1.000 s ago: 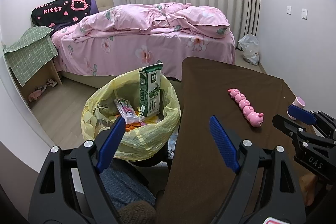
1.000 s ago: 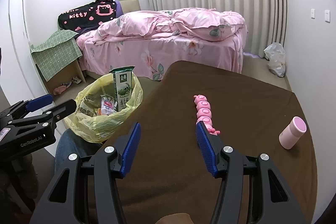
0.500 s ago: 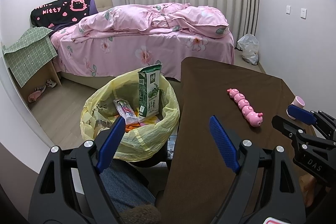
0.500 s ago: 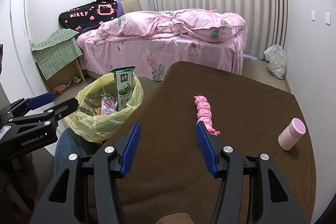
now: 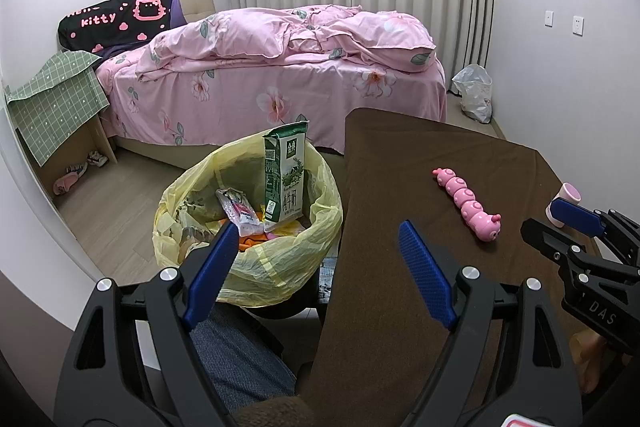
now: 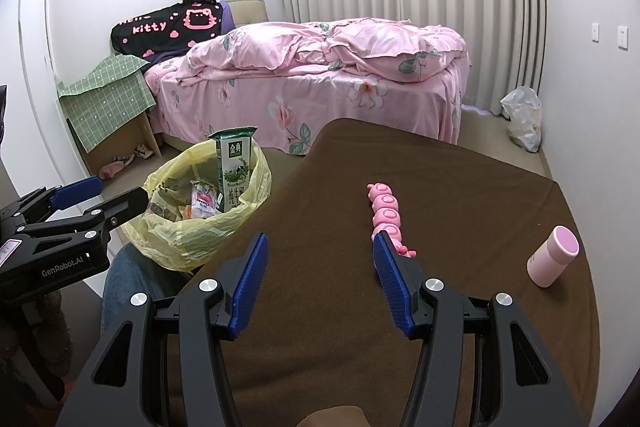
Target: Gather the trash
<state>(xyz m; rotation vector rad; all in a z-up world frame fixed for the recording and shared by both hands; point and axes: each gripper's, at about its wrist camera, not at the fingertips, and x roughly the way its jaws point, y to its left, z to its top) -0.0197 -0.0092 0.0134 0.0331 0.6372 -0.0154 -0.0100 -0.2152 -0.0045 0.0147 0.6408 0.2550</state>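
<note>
A bedroom with a pink-quilted bed and pale curtains lies behind a brown-covered worktop. Nothing has shifted over the last second: both claws hang where they were, and the worktop's contents lie as before, so the collecting looks paused, perhaps close to finished. The yellow-lined bin, at about ten o'clock from the worktop's middle, already holds a green milk carton standing upright and a crumpled wrapper. On the worktop remain a pink caterpillar toy near the centre and a pink cup at three o'clock, well apart; whether either counts as trash is unclear. The left claw is spread wide and empty, straddling the bin's near rim and the worktop edge. The right claw is likewise wide open, holding nothing, its right finger just in front of the toy's near end.
</note>
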